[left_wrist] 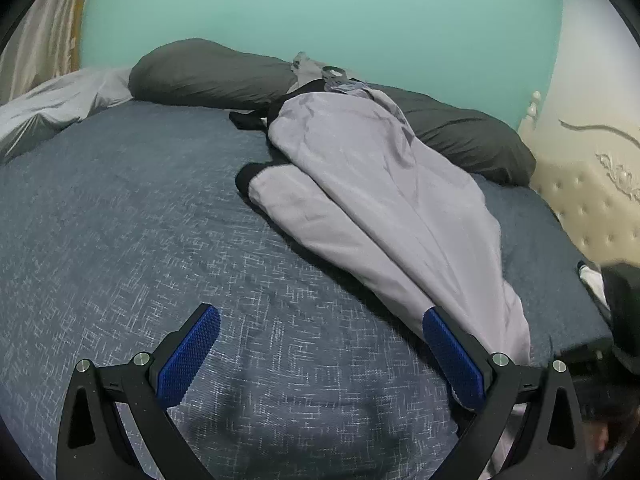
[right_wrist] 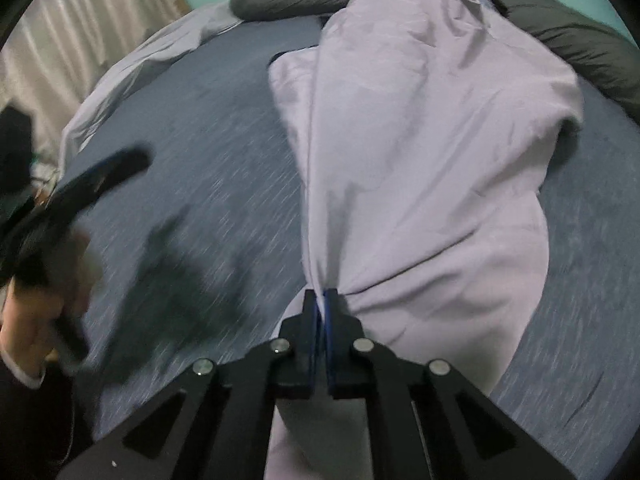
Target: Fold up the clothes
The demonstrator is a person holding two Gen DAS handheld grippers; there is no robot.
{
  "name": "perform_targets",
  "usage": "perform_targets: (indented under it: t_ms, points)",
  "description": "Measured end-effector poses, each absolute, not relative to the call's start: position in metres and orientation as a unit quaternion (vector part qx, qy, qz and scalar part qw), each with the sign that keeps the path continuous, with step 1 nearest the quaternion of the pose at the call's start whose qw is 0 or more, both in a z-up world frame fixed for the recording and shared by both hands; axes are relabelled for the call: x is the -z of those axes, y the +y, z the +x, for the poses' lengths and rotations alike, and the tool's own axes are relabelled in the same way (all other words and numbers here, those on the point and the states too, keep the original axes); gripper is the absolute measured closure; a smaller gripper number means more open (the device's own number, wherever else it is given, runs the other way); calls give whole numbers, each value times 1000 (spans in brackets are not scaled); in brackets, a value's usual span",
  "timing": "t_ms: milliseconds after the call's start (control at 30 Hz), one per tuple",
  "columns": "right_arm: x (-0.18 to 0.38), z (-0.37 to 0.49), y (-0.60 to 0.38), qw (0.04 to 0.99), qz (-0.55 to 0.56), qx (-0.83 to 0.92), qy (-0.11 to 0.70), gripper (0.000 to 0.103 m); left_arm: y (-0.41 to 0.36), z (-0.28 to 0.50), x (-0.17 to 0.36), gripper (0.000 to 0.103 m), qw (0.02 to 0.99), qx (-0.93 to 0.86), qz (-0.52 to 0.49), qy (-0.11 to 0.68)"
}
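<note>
Two claws: right claw (right_wrist: 322,300) clamped on lilac garment (right_wrist: 420,140), left claw (left_wrist: 320,344) agape, blurred.

Teal wall (left_wrist: 320,12), pale curtain (left_wrist: 44,28) at the left, cream tufted headboard (left_wrist: 592,196) at the right, bed with blue-grey woven cover (left_wrist: 140,216), dark grey pillows (left_wrist: 212,74) along its far edge.

Smooth matt lilac cloth garment (right_wrist: 420,152) on rough woven bedspread (left_wrist: 132,216) (blue-grey)
</note>
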State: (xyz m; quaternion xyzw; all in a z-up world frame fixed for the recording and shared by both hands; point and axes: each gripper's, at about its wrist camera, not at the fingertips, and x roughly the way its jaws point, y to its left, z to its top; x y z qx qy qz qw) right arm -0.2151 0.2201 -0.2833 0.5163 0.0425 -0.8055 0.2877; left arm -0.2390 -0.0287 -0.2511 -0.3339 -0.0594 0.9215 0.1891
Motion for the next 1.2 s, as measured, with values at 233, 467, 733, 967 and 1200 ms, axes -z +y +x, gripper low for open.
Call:
perform_targets:
  t_ms: [233,467,733,967,1200]
  points:
    - [245,-195,252,300,494,816,10,96,-29,-238,251,0,194,-921,-332,-57]
    - [238,-244,314,212,478,849,-80,61,-25,-236,251,0,201,-919,-334,-55]
    - [309,-299,337,138,529,823,-152,59,-21,-235,252,0,215,-916,-334,-49]
    - [318,-301,315,179,524,820,-144,88,-21,-235,251,0,223,-914,-334,-49]
    - [265,-281,274,251,463,840,-129,100,-34,-224,234,0,218,-921,-318,-49]
